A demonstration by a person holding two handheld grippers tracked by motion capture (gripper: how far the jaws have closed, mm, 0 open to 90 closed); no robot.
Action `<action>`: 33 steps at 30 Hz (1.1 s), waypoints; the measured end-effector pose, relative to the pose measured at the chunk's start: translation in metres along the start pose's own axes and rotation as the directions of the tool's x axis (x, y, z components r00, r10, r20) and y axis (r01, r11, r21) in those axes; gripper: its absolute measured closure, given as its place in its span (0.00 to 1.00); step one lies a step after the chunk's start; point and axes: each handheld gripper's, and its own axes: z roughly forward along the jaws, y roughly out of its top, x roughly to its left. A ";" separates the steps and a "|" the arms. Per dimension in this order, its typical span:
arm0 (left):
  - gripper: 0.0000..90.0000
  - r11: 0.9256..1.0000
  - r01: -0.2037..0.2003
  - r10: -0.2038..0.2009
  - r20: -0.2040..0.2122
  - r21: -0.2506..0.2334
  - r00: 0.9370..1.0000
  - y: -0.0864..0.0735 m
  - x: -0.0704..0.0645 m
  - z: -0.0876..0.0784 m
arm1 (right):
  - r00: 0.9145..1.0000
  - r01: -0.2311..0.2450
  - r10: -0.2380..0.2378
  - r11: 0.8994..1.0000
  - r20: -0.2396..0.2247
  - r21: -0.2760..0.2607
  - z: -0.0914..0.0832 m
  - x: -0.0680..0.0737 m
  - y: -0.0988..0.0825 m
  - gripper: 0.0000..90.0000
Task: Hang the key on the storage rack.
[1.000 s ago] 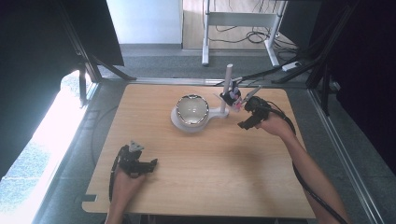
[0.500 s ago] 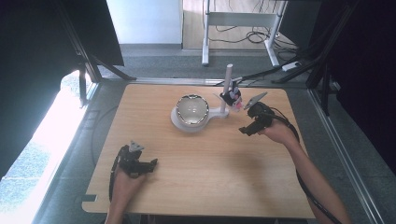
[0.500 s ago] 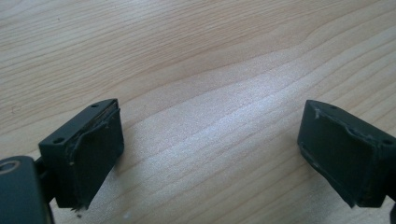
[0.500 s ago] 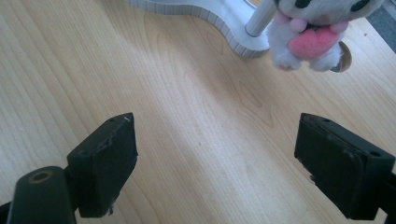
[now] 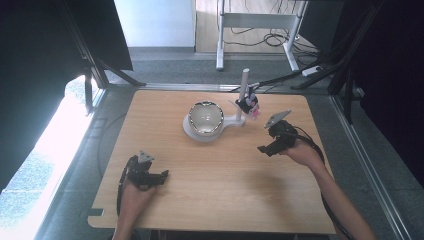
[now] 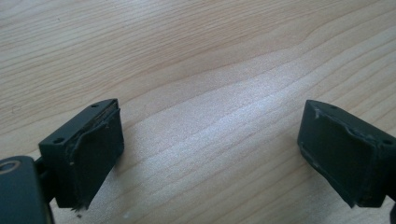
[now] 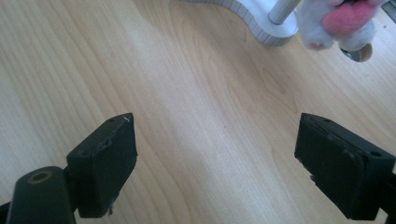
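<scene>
The pale wooden bench [image 5: 215,175] has a smooth, faintly sheened grain. Near its far edge, the round glossy bowl [image 5: 205,118] mirrors light like polished metal, seated on a matt white plastic stand [image 5: 235,120]. The small white-and-pink toy [image 7: 343,21] looks fluffy. Both grippers' jaws carry matt black rubbery pads, frayed at their edges.

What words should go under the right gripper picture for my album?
Open right gripper over the wooden table, near a white stand and fluffy pink-and-white toy.
</scene>
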 end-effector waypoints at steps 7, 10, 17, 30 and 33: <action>0.08 1.000 -0.003 0.003 0.000 0.000 1.000 0.000 0.000 0.000 | 1.000 -0.002 0.002 1.000 0.004 -0.021 -0.004 0.012 -0.016 0.11; 0.08 1.000 0.002 -0.002 -0.001 -0.002 1.000 0.000 0.000 0.000 | 1.000 -0.009 0.009 1.000 0.004 -0.029 -0.007 0.015 -0.025 0.10; 0.08 1.000 0.000 0.000 0.000 0.000 1.000 0.000 0.000 0.000 | 0.999 -0.034 0.035 0.999 0.022 -0.042 -0.011 0.022 -0.044 0.05; 0.08 1.000 0.001 -0.001 -0.001 -0.001 1.000 0.000 0.000 0.000 | 0.996 -0.081 0.083 0.994 0.027 -0.067 -0.014 0.038 -0.075 0.04; 0.08 1.000 0.000 0.000 -0.001 -0.001 1.000 0.000 0.000 0.000 | 0.995 -0.099 0.101 0.993 0.019 -0.069 -0.011 0.043 -0.081 0.04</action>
